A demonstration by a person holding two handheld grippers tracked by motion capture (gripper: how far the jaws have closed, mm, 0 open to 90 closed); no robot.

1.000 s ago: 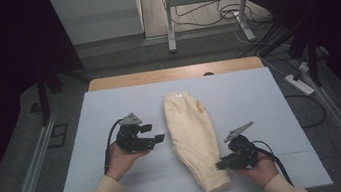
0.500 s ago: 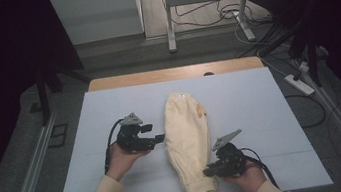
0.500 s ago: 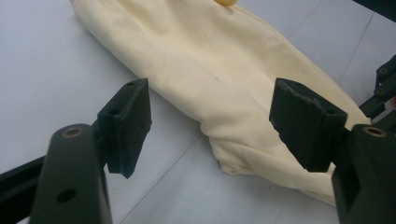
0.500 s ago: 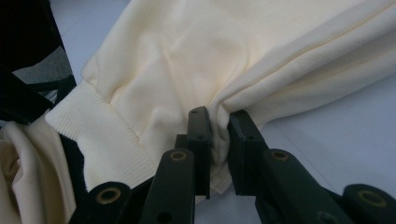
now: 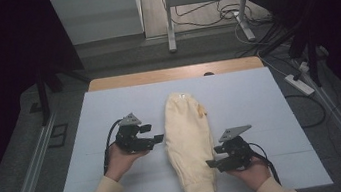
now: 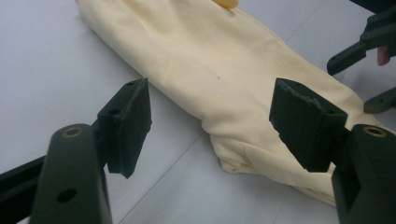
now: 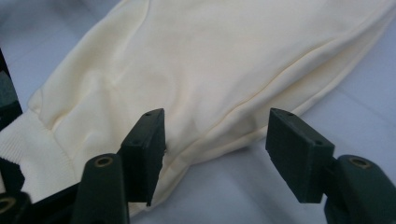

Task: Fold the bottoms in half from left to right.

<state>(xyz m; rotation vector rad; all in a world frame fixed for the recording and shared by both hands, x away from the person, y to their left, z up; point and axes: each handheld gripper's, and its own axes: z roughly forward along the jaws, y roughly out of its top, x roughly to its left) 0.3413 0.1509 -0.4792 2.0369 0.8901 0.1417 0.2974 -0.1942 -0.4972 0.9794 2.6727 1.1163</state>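
A folded cream garment (image 5: 188,139) lies lengthwise on the white table (image 5: 260,98), with its ribbed cuff end toward the near edge. My left gripper (image 5: 152,134) is open just left of it, jaws pointing at the cloth and touching nothing. In the left gripper view the garment (image 6: 219,60) runs across beyond the left gripper (image 6: 210,91). My right gripper (image 5: 214,155) sits at the garment's lower right edge. Its jaws have just been opening. In the right gripper view, the right gripper (image 7: 217,119) stands open over the garment (image 7: 201,70), whose folded edge lies free between the jaws.
A wooden strip (image 5: 175,73) borders the table's far edge. On the floor to the right lie a power strip (image 5: 299,84) and cables. A metal stand (image 5: 207,10) is behind the table. Metal rails run along both sides.
The right gripper dragged the garment's lower end to the left, then opened and let the cloth go. The left gripper stayed where it was.
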